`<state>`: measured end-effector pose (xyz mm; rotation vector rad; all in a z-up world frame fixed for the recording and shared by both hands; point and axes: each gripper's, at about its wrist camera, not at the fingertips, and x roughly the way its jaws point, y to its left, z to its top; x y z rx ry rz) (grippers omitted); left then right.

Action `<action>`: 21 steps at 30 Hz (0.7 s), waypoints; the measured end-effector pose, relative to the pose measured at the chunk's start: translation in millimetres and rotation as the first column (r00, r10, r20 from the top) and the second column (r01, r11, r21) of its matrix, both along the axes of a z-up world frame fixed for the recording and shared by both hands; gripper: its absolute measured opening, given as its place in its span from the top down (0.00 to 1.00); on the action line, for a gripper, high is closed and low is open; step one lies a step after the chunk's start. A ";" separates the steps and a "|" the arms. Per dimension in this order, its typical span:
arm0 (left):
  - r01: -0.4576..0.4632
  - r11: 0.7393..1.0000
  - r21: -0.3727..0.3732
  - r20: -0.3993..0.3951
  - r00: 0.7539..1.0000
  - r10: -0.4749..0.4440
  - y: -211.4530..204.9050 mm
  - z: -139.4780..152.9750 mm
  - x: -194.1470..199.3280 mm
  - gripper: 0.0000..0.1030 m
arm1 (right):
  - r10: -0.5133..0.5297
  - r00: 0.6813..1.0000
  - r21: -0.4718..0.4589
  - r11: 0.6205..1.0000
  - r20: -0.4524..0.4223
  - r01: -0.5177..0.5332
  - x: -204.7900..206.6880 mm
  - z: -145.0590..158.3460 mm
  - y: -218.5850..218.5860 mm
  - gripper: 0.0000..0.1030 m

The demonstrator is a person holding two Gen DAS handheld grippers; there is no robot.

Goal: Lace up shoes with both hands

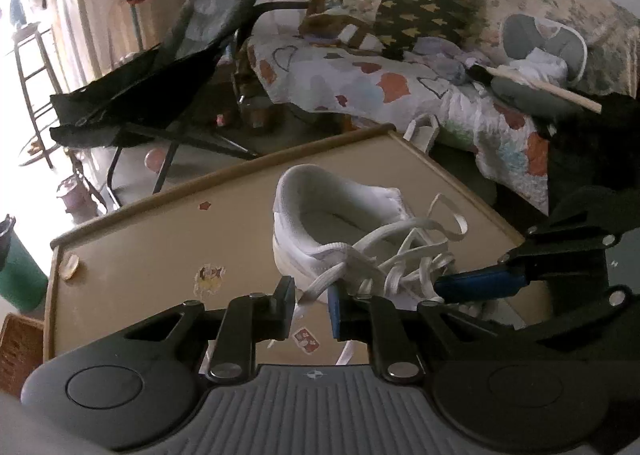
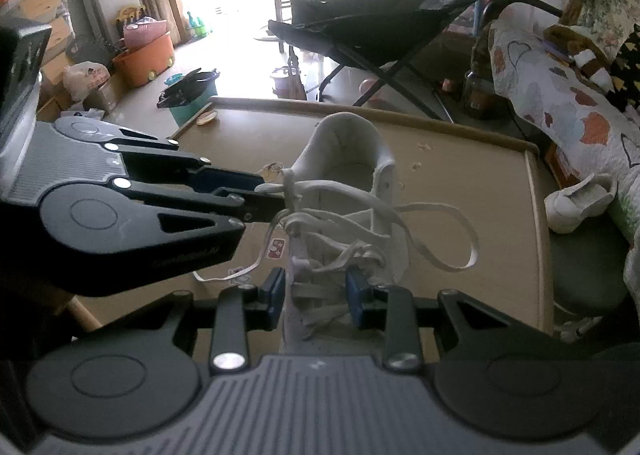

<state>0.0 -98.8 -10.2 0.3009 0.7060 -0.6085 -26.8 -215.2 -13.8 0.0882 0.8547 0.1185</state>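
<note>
- white sneaker [image 1: 336,223], smooth leather-like upper, padded heel collar, stands on the desk [image 1: 160,251] with heel away from both cameras
- flat white woven lace [image 1: 400,255], loosely threaded, tangled over the tongue, one long loop hanging off toward the sofa side
- left gripper [image 1: 312,297]: black fingers, blue pad, nearly together and clamped on a flat lace end beside the top eyelets; seen side-on in the right wrist view [image 2: 276,195]
- right gripper [image 2: 316,291]: blue pads partly apart, straddling the laced front of the sneaker; contact with it unclear
- desk: tan, matte, raised rounded rim, worn stickers [image 1: 306,339]
- second white shoe [image 2: 576,201] off the desk edge
- beyond: black folding chair [image 1: 168,67], sofa with heart-print quilt [image 1: 400,83]
</note>
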 end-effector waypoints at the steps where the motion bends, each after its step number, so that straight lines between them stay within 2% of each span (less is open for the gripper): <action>1: 0.006 1.000 -0.001 -0.001 1.000 -0.006 -0.4 0.6 -0.2 0.85 | 0.000 1.000 0.000 1.000 0.000 0.000 -0.1 0.0 0.0 0.69; 3: 0.017 1.000 -0.008 -0.007 1.000 -0.017 -0.9 1.7 -0.4 0.93 | 0.000 1.000 -0.001 1.000 0.000 0.000 -0.2 0.1 0.6 0.69; 5: 0.014 1.000 -0.019 -0.016 1.000 -0.014 -1.7 1.9 -1.6 0.95 | 0.000 1.000 -0.002 1.000 0.001 0.000 -0.4 0.2 1.1 0.69; 9: -0.012 0.998 -0.059 -0.039 0.999 0.010 0.3 -1.6 -2.5 0.96 | -0.001 1.000 -0.002 1.000 0.000 0.001 -0.5 -0.1 1.4 0.69; 13: -0.090 0.987 -0.130 -0.112 0.991 0.075 8.6 -7.9 0.1 0.96 | -0.005 1.000 -0.007 1.000 -0.006 0.005 0.5 -1.7 2.1 0.69; 16: -0.170 0.966 -0.196 -0.187 0.973 0.134 18.9 -14.8 4.7 0.98 | -0.002 1.000 -0.012 1.000 -0.010 0.002 1.1 -2.2 3.5 0.69; 21: -0.308 0.907 -0.288 -0.305 0.927 0.218 36.4 -28.1 9.7 0.98 | -0.003 1.000 -0.010 1.000 -0.015 0.003 1.5 -2.3 3.1 0.69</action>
